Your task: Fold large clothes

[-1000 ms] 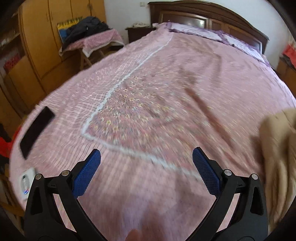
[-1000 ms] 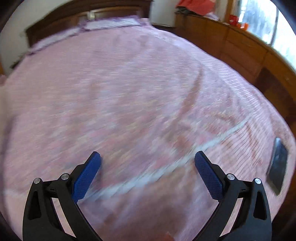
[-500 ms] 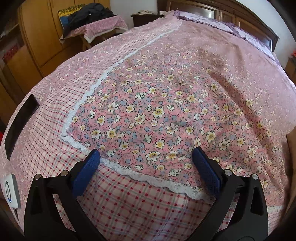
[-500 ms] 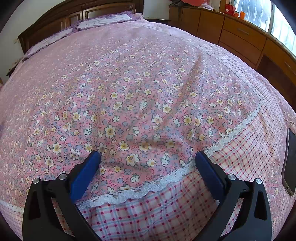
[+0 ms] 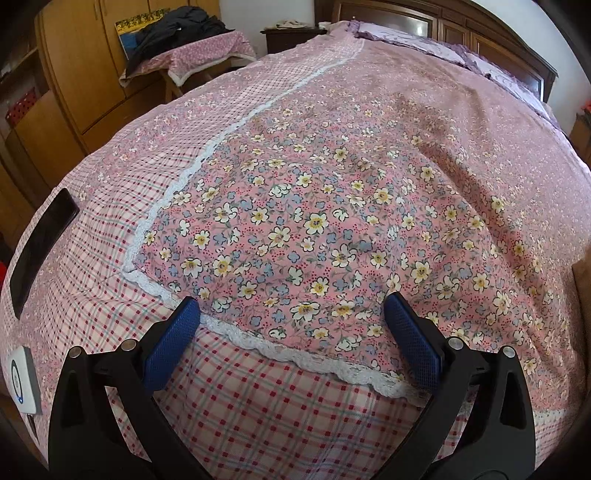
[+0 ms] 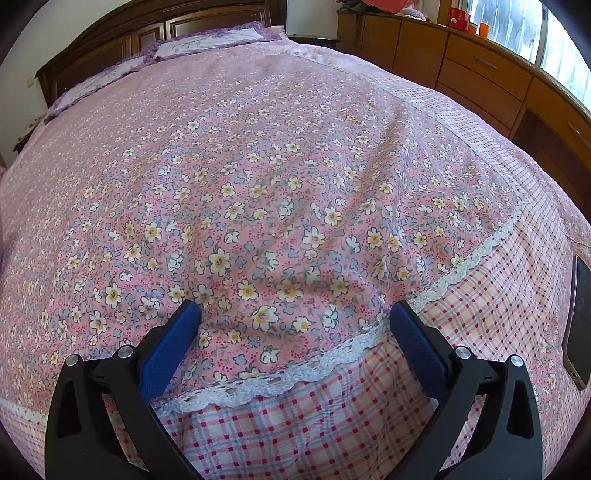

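My left tongs (image 5: 291, 314) gape wide, blue pads (image 5: 170, 343) apart, nothing between them but bedspread. My right tongs (image 6: 295, 317) are just as wide and grip nothing. Both sets hover low over the foot end of the bed, noses aimed up toward the headboard (image 6: 155, 26).

Straight under each pair runs the white lace trim (image 5: 303, 356), the landmark here. On my side of the trim lies the red-and-blue checked border (image 5: 266, 410); beyond it spreads the pink flowered bedspread (image 5: 332, 206), white and yellow blossoms with grey-blue ones, gently rumpled. In the left view the trim turns a corner just left of my left pad and heads away toward the headboard; in the right view it sweeps off to the right.

The garment itself barely shows: only a sliver of tan cloth (image 5: 583, 295) at the far right edge of the left view, beyond the trim, on the flowered part, well apart from my left tongs. I cannot tell its shape, its long axis or which way it points. The right view does not show it.

On the near side of the trim, a dark phone (image 5: 42, 249) lies on the checked border far left, and a white device (image 5: 24, 380) sits at the bed's edge nearer me. The right view has a phone (image 6: 580, 321) on the border far right.
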`<state>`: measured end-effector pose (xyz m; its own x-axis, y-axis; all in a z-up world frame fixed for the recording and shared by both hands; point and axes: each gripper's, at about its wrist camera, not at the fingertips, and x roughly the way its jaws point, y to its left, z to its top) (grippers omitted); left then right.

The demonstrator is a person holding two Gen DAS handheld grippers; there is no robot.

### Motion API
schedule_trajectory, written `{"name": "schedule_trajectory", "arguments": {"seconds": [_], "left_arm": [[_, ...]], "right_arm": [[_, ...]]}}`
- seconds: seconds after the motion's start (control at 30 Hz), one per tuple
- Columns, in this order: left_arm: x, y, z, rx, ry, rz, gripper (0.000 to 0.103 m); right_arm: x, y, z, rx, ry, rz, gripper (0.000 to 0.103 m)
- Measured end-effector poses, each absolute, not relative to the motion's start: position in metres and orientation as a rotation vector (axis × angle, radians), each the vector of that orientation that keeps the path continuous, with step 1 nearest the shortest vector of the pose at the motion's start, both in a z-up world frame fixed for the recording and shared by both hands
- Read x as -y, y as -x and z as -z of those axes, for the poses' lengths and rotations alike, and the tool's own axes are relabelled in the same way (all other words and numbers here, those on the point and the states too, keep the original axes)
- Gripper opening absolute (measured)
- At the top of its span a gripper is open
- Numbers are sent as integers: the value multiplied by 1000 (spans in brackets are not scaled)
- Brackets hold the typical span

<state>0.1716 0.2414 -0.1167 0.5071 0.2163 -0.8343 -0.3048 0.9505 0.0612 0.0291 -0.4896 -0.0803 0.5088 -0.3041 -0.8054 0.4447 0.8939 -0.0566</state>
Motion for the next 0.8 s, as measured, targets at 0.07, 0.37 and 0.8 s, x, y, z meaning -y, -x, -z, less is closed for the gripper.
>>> {"name": "schedule_trajectory", "arguments": {"seconds": [0.07, 0.37, 0.8], "left_arm": [[-242, -171, 117, -991, 98, -315, 99], [-241, -172, 117, -991, 97, -315, 99], [-239, -171, 117, -990, 97, -315, 99]], "right_arm": [[491, -30, 81, -934, -166, 453, 99], [491, -30, 80, -934, -166, 453, 99], [490, -28, 80, -934, -167, 452, 99]]}}
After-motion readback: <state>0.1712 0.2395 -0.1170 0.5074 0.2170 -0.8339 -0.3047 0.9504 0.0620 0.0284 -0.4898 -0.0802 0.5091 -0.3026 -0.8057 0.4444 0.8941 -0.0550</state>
